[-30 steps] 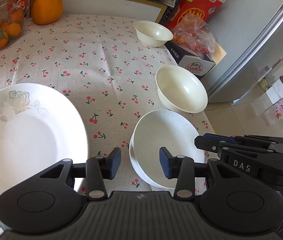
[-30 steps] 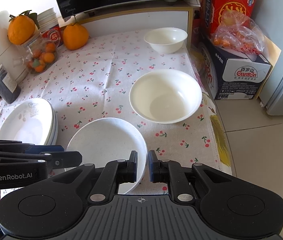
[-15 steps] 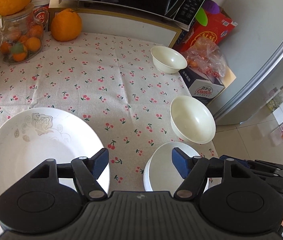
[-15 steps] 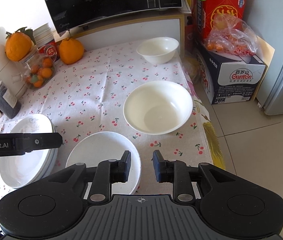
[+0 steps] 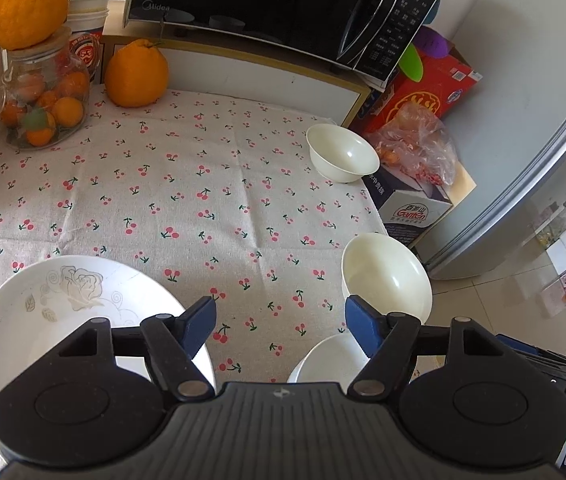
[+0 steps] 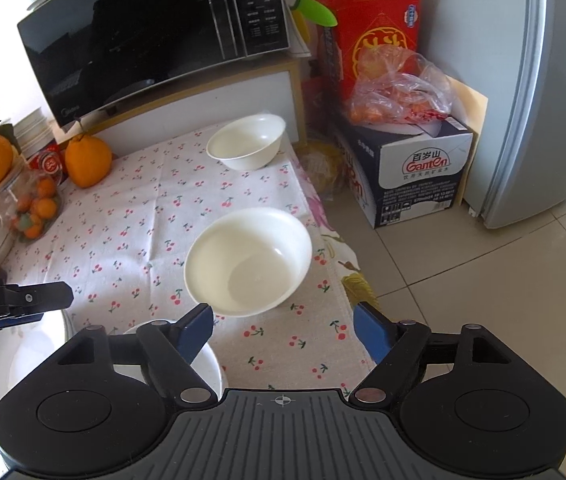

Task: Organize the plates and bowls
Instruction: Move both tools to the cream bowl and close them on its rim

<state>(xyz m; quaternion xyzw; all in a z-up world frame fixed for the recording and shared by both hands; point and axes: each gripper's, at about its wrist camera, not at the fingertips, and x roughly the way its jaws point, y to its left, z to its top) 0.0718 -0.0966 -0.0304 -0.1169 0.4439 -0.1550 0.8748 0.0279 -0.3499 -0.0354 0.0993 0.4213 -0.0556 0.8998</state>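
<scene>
A rose-patterned white plate (image 5: 63,320) lies at the near left of the cherry tablecloth (image 5: 203,208). A plain white plate (image 5: 327,364) lies near the front, also in the right wrist view (image 6: 207,364). A large cream bowl (image 6: 249,260) sits near the table's right edge, also in the left wrist view (image 5: 387,276). A small cream bowl (image 6: 247,142) sits at the far right, also in the left wrist view (image 5: 343,154). My left gripper (image 5: 281,326) is open and empty above the front of the table. My right gripper (image 6: 283,328) is open and empty above the large bowl's near side.
A glass jar of small oranges (image 5: 41,100) and a big orange (image 5: 137,74) stand at the back left. A black microwave (image 5: 275,4) sits on a shelf behind. Cardboard boxes (image 6: 407,168) and a fridge (image 6: 543,92) stand right of the table.
Both grippers have risen and pulled back from the plain plate. Both have opened wide; the right was nearly shut on the plate's rim a second ago.
</scene>
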